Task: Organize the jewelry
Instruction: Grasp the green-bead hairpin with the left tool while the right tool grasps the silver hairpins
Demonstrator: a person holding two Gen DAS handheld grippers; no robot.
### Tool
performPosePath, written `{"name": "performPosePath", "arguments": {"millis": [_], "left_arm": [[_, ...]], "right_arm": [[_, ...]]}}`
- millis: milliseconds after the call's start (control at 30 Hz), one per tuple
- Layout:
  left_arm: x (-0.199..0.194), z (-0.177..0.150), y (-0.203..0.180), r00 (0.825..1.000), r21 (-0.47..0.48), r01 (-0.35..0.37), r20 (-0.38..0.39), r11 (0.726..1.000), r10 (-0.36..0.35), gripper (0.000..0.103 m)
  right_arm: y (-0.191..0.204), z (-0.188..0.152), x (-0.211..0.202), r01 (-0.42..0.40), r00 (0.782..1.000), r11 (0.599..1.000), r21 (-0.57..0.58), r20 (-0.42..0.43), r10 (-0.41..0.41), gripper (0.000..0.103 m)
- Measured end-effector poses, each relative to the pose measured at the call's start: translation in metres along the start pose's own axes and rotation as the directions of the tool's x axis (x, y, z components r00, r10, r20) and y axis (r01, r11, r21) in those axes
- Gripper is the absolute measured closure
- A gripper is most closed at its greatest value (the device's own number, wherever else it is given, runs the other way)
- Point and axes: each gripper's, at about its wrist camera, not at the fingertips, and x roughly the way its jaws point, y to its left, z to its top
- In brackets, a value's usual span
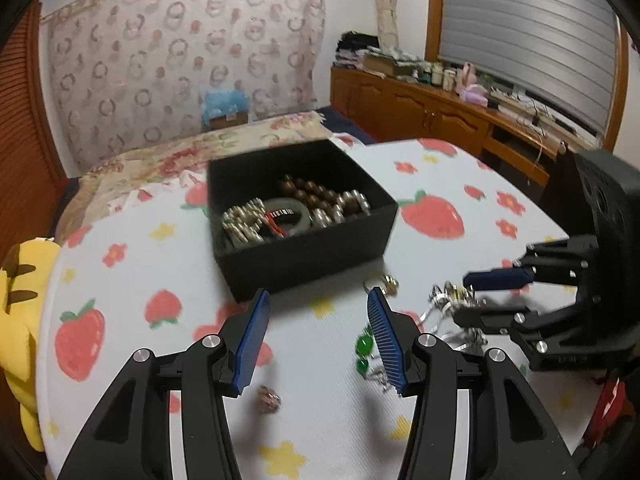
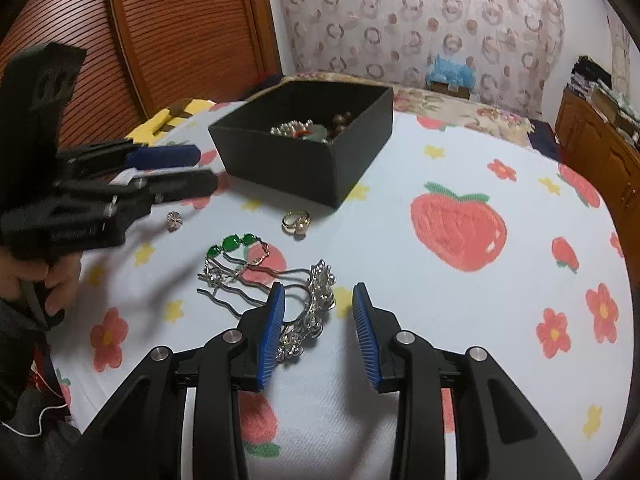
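A black open box (image 1: 304,256) (image 2: 288,164) on a strawberry-print cloth holds bead bracelets and a jade bangle (image 1: 288,216). Loose on the cloth in front of it lie a gold ring (image 2: 296,222), a green-stone bracelet (image 2: 236,244), silver hairpins (image 2: 256,280) with crystal flowers (image 2: 320,292), and a small stud (image 2: 174,220) (image 1: 268,398). My left gripper (image 1: 318,300) is open and empty above the cloth near the box. My right gripper (image 2: 319,292) is open, low over the hairpins' crystal end, holding nothing.
A yellow plush toy (image 1: 20,300) lies at the cloth's left edge. A floral bed cover (image 1: 180,160) lies behind the box. A wooden cabinet (image 1: 440,112) with clutter stands at the back right. A wooden slatted door (image 2: 160,32) is at the left.
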Motion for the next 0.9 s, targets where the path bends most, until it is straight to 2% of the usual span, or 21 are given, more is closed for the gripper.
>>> {"name": "performPosePath", "arguments": {"millis": [233, 267, 333, 433, 533, 633, 800, 900], "left_arm": [[0.016, -0.013, -0.012, 0.996, 0.024, 0.032, -0.079, 0.999, -0.030, 0.056], [0.018, -0.013, -0.014, 0.995, 0.025, 0.039, -0.088, 0.999, -0.037, 0.062], [0.021, -0.016, -0.016, 0.992, 0.025, 0.062, -0.113, 0.998, -0.059, 0.068], [0.024, -0.019, -0.020, 0.989, 0.028, 0.077, -0.128, 0.997, -0.073, 0.069], [0.024, -0.017, -0.020, 0.988, 0.033, 0.080, -0.132, 0.996, -0.075, 0.070], [0.027, -0.015, -0.026, 0.988, 0.040, 0.081, -0.137, 0.996, -0.075, 0.081], [0.027, -0.015, -0.034, 0.989, 0.078, 0.065, -0.136, 0.995, -0.054, 0.093], [0.026, -0.016, -0.035, 0.990, 0.096, 0.056, -0.133, 0.994, -0.043, 0.093]], "right_arm": [[-0.001, 0.002, 0.004, -0.017, 1.000, 1.000, 0.000, -0.017, 0.017, 0.063], [-0.002, 0.001, 0.003, -0.020, 1.000, 1.000, -0.005, -0.018, 0.019, 0.068], [-0.004, 0.000, 0.000, -0.037, 0.999, 0.999, -0.008, -0.019, 0.037, 0.079], [-0.007, -0.002, -0.005, -0.027, 1.000, 0.999, -0.021, -0.016, 0.027, 0.084], [-0.012, -0.005, -0.009, -0.025, 1.000, 0.999, -0.019, -0.016, 0.025, 0.085], [-0.016, -0.006, -0.011, -0.015, 1.000, 1.000, -0.017, -0.014, 0.015, 0.085], [-0.020, -0.007, -0.013, 0.001, 1.000, 1.000, -0.019, -0.009, -0.002, 0.085], [-0.023, -0.007, -0.014, 0.012, 1.000, 1.000, -0.017, -0.004, -0.012, 0.086]]}}
